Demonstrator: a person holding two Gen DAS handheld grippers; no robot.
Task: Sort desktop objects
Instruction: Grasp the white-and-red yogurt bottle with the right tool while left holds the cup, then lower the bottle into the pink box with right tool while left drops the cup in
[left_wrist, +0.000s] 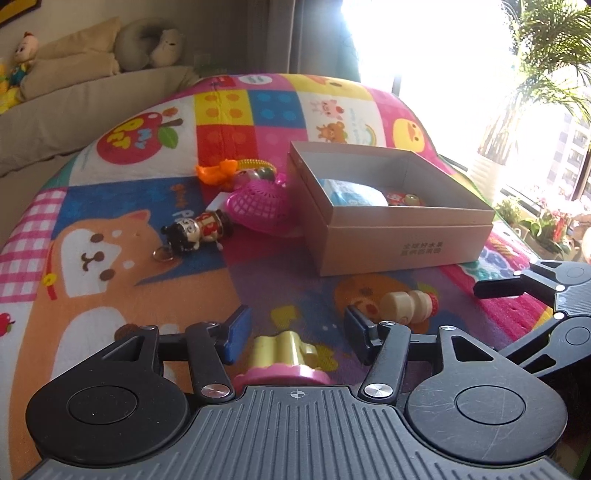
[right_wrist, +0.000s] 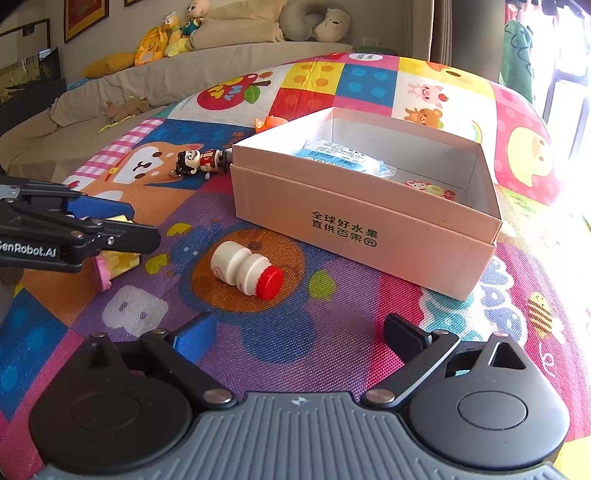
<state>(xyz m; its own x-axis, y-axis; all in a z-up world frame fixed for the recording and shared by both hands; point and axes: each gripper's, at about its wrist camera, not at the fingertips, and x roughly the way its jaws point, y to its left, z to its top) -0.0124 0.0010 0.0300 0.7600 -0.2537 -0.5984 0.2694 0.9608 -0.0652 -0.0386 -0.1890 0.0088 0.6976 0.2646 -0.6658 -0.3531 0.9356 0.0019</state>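
Observation:
My left gripper (left_wrist: 295, 330) is open, its fingers on either side of a yellow and pink toy (left_wrist: 284, 354) lying on the mat; in the right wrist view the toy (right_wrist: 116, 262) shows under that gripper (right_wrist: 107, 225). A white toy bottle with a red cap (right_wrist: 243, 269) lies on the mat ahead of my open, empty right gripper (right_wrist: 299, 332); it also shows in the left wrist view (left_wrist: 408, 304). The open cardboard box (right_wrist: 369, 225) holds a blue-white packet (right_wrist: 340, 155) and a small red toy (right_wrist: 432, 188).
A doll keychain (left_wrist: 197, 230), a pink basket (left_wrist: 258, 206), an orange toy (left_wrist: 214, 171) and small trinkets lie left of the box (left_wrist: 406, 240). The colourful play mat (right_wrist: 332, 332) covers the table. A sofa with plush toys (right_wrist: 221, 33) stands behind.

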